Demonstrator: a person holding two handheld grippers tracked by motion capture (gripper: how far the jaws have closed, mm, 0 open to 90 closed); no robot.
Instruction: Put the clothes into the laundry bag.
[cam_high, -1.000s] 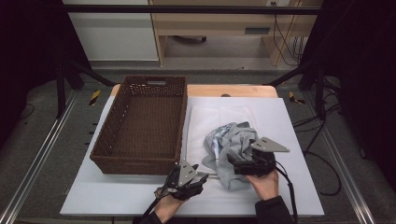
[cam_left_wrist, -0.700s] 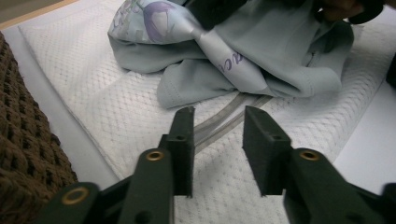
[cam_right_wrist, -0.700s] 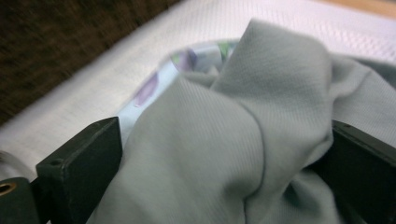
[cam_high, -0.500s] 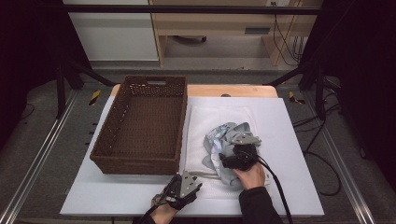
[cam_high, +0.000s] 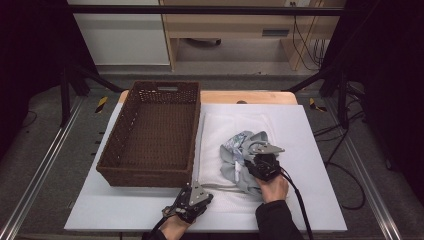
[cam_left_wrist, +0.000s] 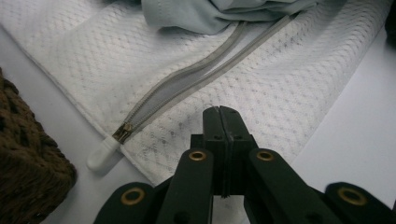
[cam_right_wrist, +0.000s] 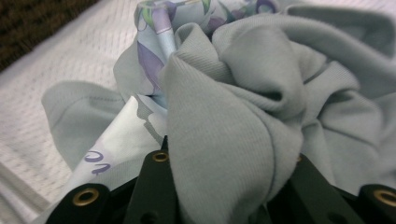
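Near the table's front edge, both grippers work at a mesh bag (cam_high: 220, 131).
Left gripper (cam_left_wrist: 223, 122) jaws just pressed together, empty; right gripper (cam_high: 256, 161) jaws, just closing, pinch the grey garment (cam_right_wrist: 243, 116).

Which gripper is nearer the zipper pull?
Left. The left gripper is shut just beside the zipper pull; the right gripper is farther off, in the grey clothes.

The high view looks forward and down over the table (cam_high: 320, 150); both gripper views sit close above the white mesh bag (cam_left_wrist: 289, 84), seen in all three.
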